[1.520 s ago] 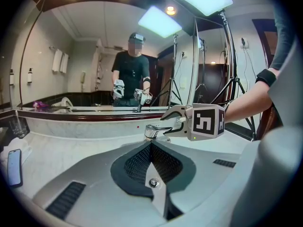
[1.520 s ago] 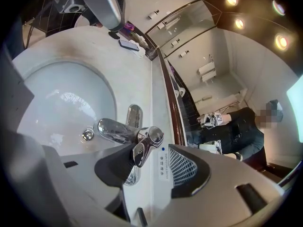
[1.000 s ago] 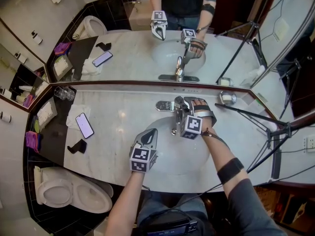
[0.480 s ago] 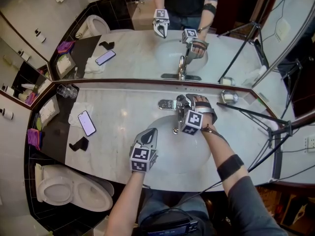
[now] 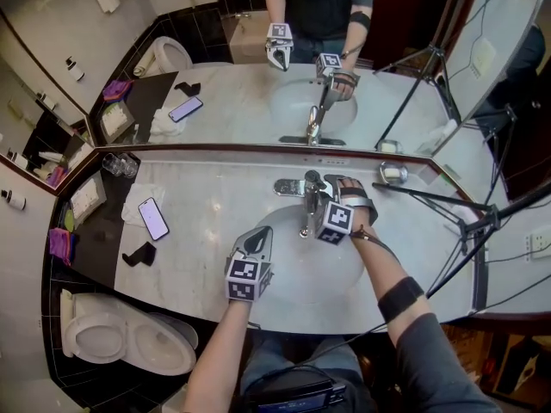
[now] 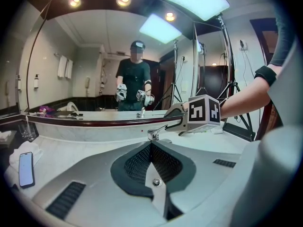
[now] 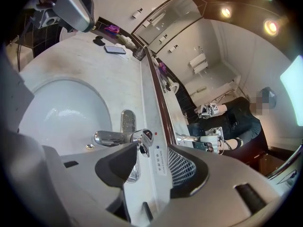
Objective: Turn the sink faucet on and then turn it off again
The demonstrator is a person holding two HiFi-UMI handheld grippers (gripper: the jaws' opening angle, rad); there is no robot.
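A chrome faucet (image 5: 308, 198) stands at the back of the white sink basin (image 5: 288, 274). My right gripper (image 5: 318, 198) is at the faucet's top from the right, jaws open. In the right gripper view the faucet's handle end (image 7: 142, 138) sits at the tip of the left jaw of my right gripper (image 7: 152, 150). No water shows at the spout (image 7: 106, 137). My left gripper (image 5: 261, 233) hovers over the basin's front left, shut and empty. From the left gripper (image 6: 151, 145) view, the faucet (image 6: 152, 135) lies straight ahead with the right gripper (image 6: 173, 119) reaching it.
A phone (image 5: 153, 218), a white cloth (image 5: 138, 198), drinking glasses (image 5: 120, 164) and a small black item (image 5: 138, 255) lie on the counter's left. A soap dish (image 5: 393, 173) sits at the right. Tripod legs (image 5: 448, 209) cross there. A mirror (image 5: 258, 84) backs the counter; a toilet (image 5: 120, 338) is lower left.
My right gripper has shifted slightly at the faucet's top. The left gripper has kept still and shut.
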